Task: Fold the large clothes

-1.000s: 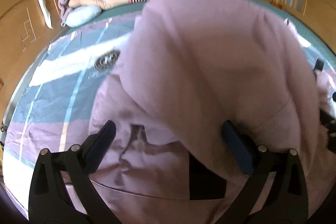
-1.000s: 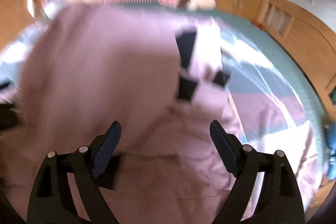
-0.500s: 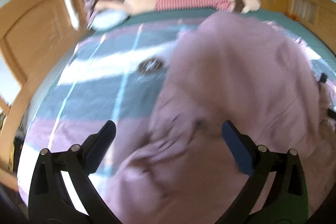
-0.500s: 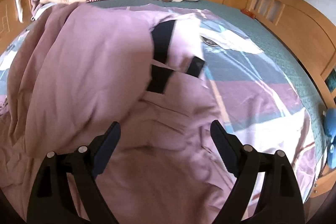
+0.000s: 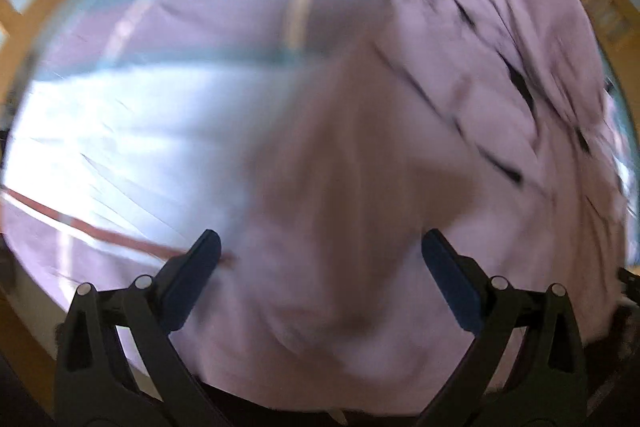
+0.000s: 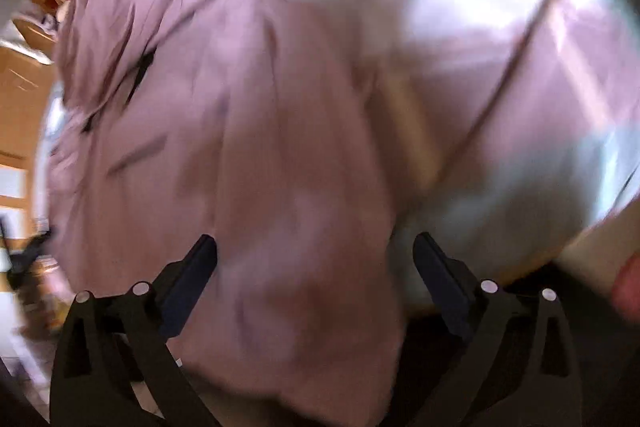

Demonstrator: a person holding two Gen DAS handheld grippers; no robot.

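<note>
Both views are smeared by motion. The left gripper (image 5: 320,259) points steeply down with its jaws wide and nothing pinched, one pink garment (image 5: 460,131) spread beneath and beyond it, running away up and to the right. The right gripper (image 6: 314,259) also points down, its jaws opening, the same garment (image 6: 208,99) under its left finger and stretching away up-left, not gripped. Left of the left gripper and right of the right one lies the striped bedspread (image 5: 168,75). Farthest off, wooden furniture (image 6: 24,91) rims the bed.
</note>
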